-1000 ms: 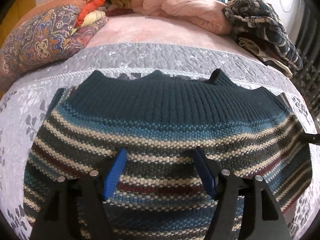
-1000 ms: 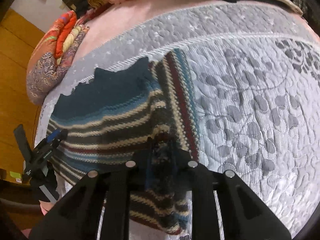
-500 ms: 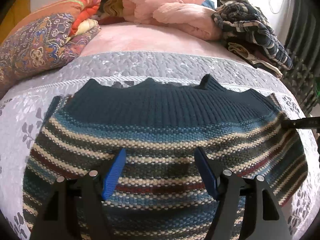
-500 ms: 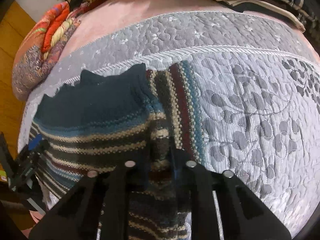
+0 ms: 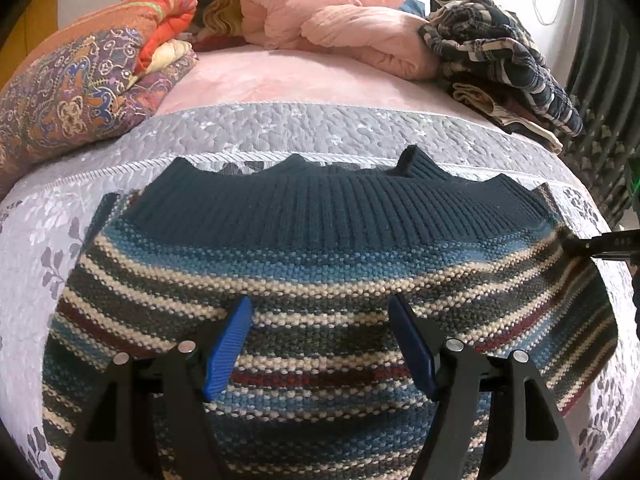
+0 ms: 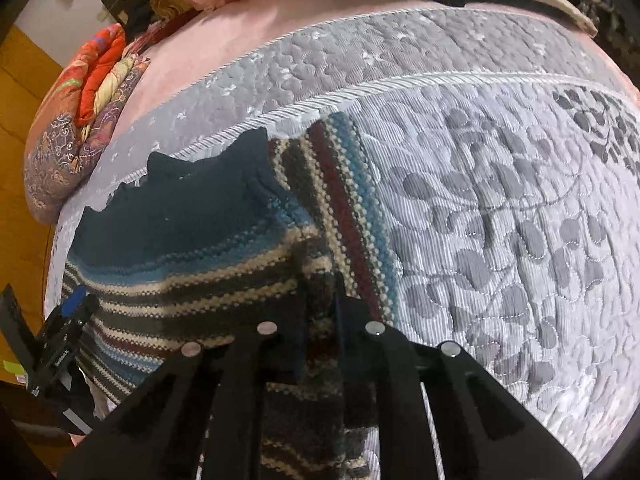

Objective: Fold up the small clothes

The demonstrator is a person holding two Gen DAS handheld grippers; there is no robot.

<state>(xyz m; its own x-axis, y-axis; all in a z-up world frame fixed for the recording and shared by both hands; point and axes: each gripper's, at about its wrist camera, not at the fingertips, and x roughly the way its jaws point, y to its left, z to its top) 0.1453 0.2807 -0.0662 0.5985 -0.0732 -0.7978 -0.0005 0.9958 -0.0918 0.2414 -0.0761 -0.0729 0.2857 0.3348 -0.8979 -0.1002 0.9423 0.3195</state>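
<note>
Left wrist view: striped sweater (image 5: 320,272) flat on the grey quilted bedspread (image 5: 280,128), ribbed navy hem at 12 o'clock. Left gripper (image 5: 320,340) fingers spread apart above the knit, gripping nothing. Pink duvet (image 5: 340,20) at 12, paisley bedding (image 5: 72,96) at 10, plaid pile (image 5: 500,52) at 2.

Right wrist view: right gripper (image 6: 320,308) fingers clamped on the sweater's folded edge at 6. Leaf-patterned quilting at 3; wooden floor (image 6: 24,92) at 9.

sweater (image 5: 320,264) flat on quilted bedspread (image 5: 304,128), near front edge; folded quilt (image 5: 80,84) behind-left; comforter (image 5: 340,24) behind centre; heap of clothes (image 5: 500,60) behind-right; sweater's right edge between right gripper (image 6: 320,312) fingers
</note>
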